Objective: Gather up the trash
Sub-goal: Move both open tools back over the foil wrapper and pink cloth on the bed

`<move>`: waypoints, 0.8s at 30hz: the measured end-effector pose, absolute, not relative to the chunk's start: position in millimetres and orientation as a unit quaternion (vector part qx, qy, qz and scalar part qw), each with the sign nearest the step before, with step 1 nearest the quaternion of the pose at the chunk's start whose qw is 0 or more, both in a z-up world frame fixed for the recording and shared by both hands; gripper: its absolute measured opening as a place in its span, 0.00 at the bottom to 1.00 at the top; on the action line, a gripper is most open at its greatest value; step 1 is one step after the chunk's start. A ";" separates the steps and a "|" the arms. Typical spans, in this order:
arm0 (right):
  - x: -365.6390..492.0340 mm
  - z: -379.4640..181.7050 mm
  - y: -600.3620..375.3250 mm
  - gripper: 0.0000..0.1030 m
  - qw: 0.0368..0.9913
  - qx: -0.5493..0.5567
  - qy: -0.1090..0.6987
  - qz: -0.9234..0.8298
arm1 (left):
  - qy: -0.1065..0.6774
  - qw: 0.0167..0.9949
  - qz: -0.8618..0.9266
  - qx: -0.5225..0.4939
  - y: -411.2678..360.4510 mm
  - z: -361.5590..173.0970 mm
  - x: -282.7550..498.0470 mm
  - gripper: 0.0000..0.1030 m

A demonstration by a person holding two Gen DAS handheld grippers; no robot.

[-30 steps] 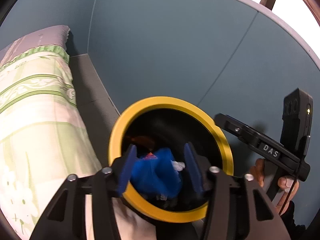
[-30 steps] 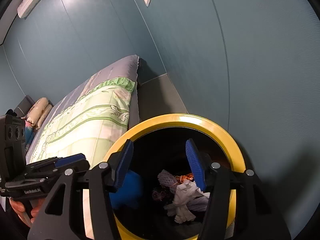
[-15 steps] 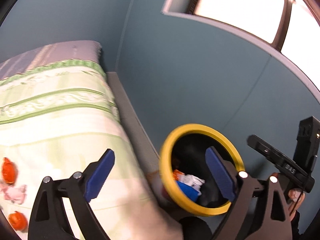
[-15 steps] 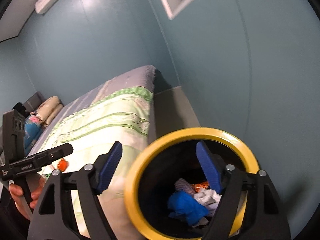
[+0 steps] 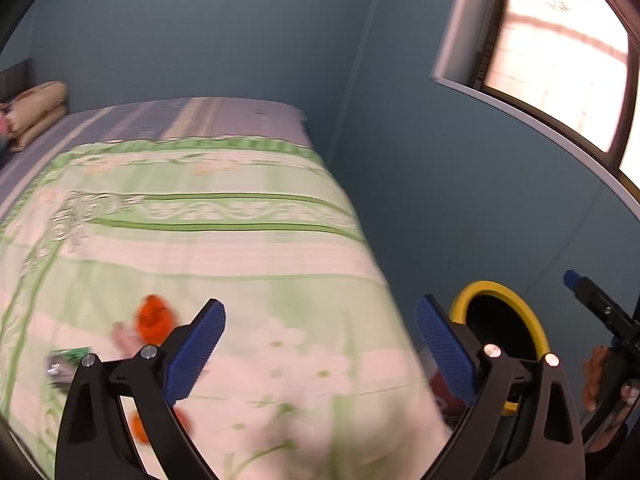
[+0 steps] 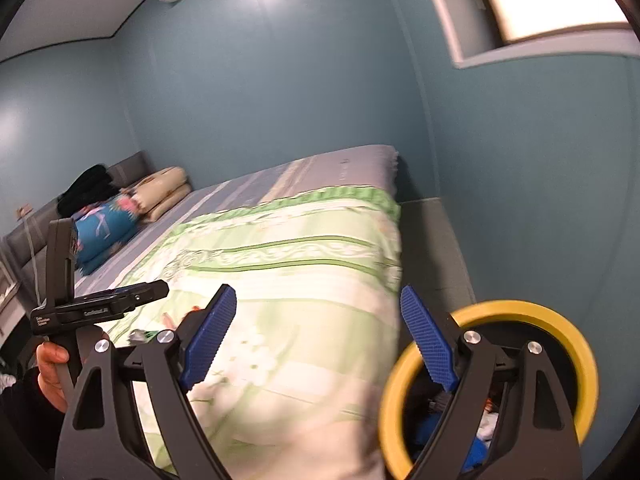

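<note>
The black trash bin with a yellow rim (image 5: 500,292) stands on the floor beside the bed, at the lower right in both views (image 6: 520,308). Blue and white trash (image 6: 432,428) lies inside it. My left gripper (image 5: 320,306) hangs over the quilt, its jaws opening with nothing between them. Just left of it on the quilt lie an orange wrapper (image 5: 154,318), a pink scrap (image 5: 124,338), a dark green wrapper (image 5: 66,360) and a second orange piece (image 5: 140,428). My right gripper (image 6: 318,294) spans the bed corner and the bin, jaws opening and empty.
The bed carries a green floral quilt (image 6: 304,264), with pillows and folded blankets (image 6: 160,192) at its far end. A narrow grey floor strip (image 6: 436,240) runs between the bed and the teal wall. A window (image 5: 560,52) sits high on the right.
Both grippers rose away from the bin and swung left toward the bed. Their jaws widened. The blue trash that sat between the left jaws now lies in the bin.
</note>
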State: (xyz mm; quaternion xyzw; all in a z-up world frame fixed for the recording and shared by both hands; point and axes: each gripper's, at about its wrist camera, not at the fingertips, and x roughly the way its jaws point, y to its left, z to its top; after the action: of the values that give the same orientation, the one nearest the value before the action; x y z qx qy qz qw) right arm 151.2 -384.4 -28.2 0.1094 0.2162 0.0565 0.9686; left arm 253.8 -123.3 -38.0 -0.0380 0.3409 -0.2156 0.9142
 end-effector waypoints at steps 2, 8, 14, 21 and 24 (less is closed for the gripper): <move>158.5 -26.4 -367.8 0.78 0.967 0.102 0.220 0.075 | 0.341 0.918 -0.199 -0.043 -102.4 -38.3 253.6 0.90; 181.9 -26.0 -310.2 0.78 0.961 0.078 0.237 0.122 | 0.344 0.926 -0.144 -0.055 -37.2 -42.9 249.5 0.90; 207.9 -37.3 -259.9 0.78 0.949 0.054 0.263 0.167 | 0.354 0.928 -0.092 -0.076 20.4 -57.7 250.0 0.91; 238.2 -66.1 -196.7 0.78 0.927 0.022 0.304 0.217 | 0.373 0.921 -0.052 -0.102 75.6 -86.9 252.6 0.91; 250.7 -83.2 -177.3 0.78 0.918 0.011 0.323 0.229 | 0.382 0.917 -0.038 -0.108 93.1 -100.4 254.4 0.91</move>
State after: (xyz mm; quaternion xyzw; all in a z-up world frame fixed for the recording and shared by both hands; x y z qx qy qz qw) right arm 250.7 -177.3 -83.2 0.0114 0.3233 0.2286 0.9182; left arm 254.4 93.1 -100.4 -0.1081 0.3822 -0.0382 0.9169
